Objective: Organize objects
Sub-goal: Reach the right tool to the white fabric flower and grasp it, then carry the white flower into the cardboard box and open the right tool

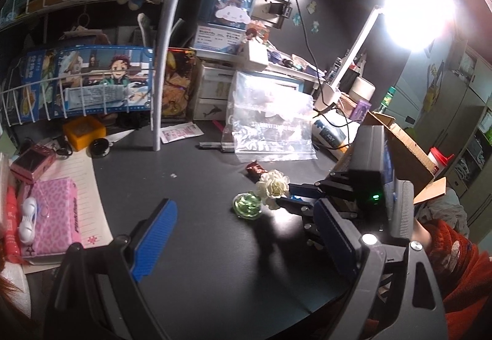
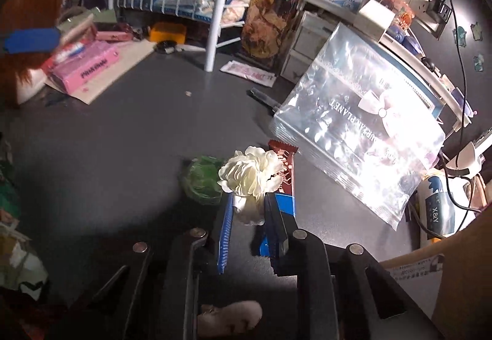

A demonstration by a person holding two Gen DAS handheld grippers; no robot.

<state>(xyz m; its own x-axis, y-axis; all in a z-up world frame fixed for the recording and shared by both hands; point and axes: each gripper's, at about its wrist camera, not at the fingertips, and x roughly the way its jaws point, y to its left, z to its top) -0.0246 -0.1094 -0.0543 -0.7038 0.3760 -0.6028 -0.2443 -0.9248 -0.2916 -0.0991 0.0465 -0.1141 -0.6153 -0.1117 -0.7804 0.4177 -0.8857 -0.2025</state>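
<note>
Clearly the right gripper point(image 2: 246, 210) pinched the white flower point(image 2: 250, 174) just above the desk point(image 2: 123, 130), beside the green ball point(image 2: 203, 178) and snack bar point(image 2: 284, 167). Soft petals could slip; a swing might roll the ball. The left gripper point(image 1: 243, 235) stood spread, empty.

The lamp head point(image 1: 418, 12) is blown out to a white glare, its shape lost. The clear plastic bag point(image 2: 359, 137) washes out too, print only partly readable. Under the white flower point(image 2: 250, 174), the base sits hidden between the right gripper point(image 2: 247, 210) fingers. The chocolate bar point(image 2: 284, 164) is half covered by petals and a finger. A blue finger pad point(image 2: 30, 40) blurs at the left edge, and the cardboard box point(image 2: 461, 278) is cut off at the lower right.
</note>
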